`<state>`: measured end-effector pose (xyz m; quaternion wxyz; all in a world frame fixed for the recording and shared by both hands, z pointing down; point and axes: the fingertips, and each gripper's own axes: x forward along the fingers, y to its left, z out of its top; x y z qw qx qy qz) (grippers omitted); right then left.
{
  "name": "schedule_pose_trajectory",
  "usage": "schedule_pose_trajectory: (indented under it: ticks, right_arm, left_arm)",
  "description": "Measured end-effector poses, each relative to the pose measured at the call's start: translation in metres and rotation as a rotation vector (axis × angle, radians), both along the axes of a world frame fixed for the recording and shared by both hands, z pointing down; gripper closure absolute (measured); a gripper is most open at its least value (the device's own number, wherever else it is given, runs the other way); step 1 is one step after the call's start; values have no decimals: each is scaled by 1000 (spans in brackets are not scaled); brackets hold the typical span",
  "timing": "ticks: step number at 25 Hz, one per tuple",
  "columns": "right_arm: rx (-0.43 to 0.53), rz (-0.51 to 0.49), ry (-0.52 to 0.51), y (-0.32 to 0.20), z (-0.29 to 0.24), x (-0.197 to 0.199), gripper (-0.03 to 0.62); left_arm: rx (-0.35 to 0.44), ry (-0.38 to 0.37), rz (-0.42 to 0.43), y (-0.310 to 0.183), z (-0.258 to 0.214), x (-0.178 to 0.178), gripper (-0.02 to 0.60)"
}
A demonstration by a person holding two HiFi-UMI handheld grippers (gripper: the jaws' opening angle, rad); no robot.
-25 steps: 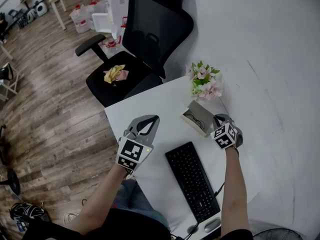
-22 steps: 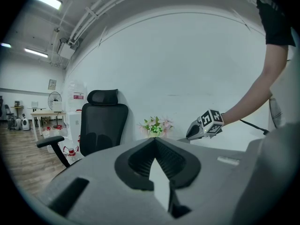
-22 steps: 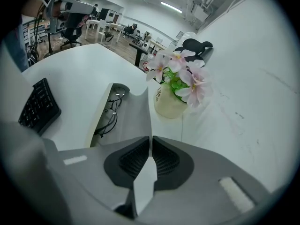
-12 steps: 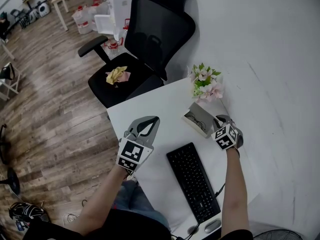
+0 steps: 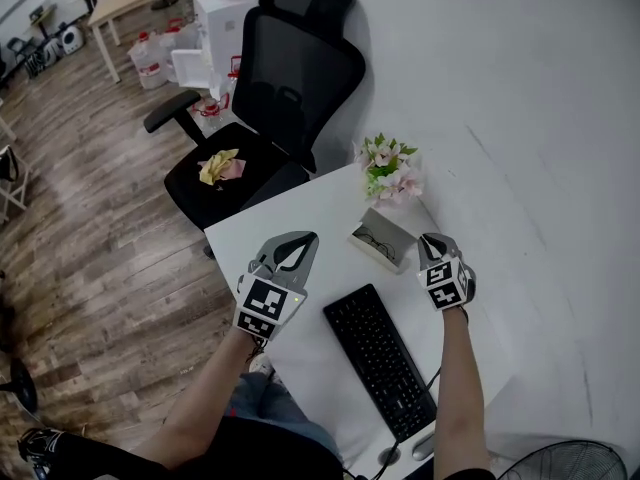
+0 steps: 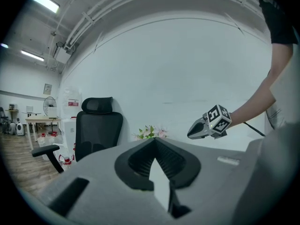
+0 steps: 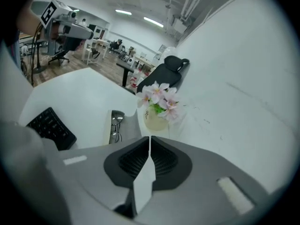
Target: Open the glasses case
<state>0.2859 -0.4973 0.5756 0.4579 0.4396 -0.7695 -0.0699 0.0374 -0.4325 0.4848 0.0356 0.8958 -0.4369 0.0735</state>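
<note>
The glasses case (image 5: pixel 385 243) lies open on the white table (image 5: pixel 325 260), its lid tipped back and a pair of glasses (image 5: pixel 372 238) inside. The right gripper view shows the same open case (image 7: pixel 123 125) with the glasses (image 7: pixel 116 123) below and left of my jaws. My right gripper (image 5: pixel 430 240) hangs just right of the case, clear of it; its jaws are closing with nothing between them (image 7: pixel 149 138). My left gripper (image 5: pixel 307 237) hovers over the table's left part, shut and empty (image 6: pixel 153 140).
A small pot of pink flowers (image 5: pixel 391 172) stands behind the case near the wall. A black keyboard (image 5: pixel 380 358) lies in front, with a mouse (image 5: pixel 425 446) at its near end. A black office chair (image 5: pixel 270 108) stands beyond the table's far edge.
My right gripper has lifted up and drawn slightly away from the case, which stays open. The left gripper has barely moved.
</note>
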Motion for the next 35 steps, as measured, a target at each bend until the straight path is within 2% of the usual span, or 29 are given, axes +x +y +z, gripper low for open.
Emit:
schedule_pose_trajectory:
  ticks: [9, 18, 26, 35]
  right_arm:
    - [309, 238, -445, 58, -104, 2, 586]
    - [530, 417, -742, 151, -154, -2, 586]
    - [609, 530, -835, 217, -155, -2, 586]
    - [604, 561, -819, 238, -143, 1, 588]
  left_arm:
    - [77, 20, 49, 11, -38, 18, 574]
    - [133, 40, 88, 31, -68, 29, 574]
    - [155, 48, 110, 41, -79, 30, 574]
    - [141, 37, 140, 53, -68, 41, 574]
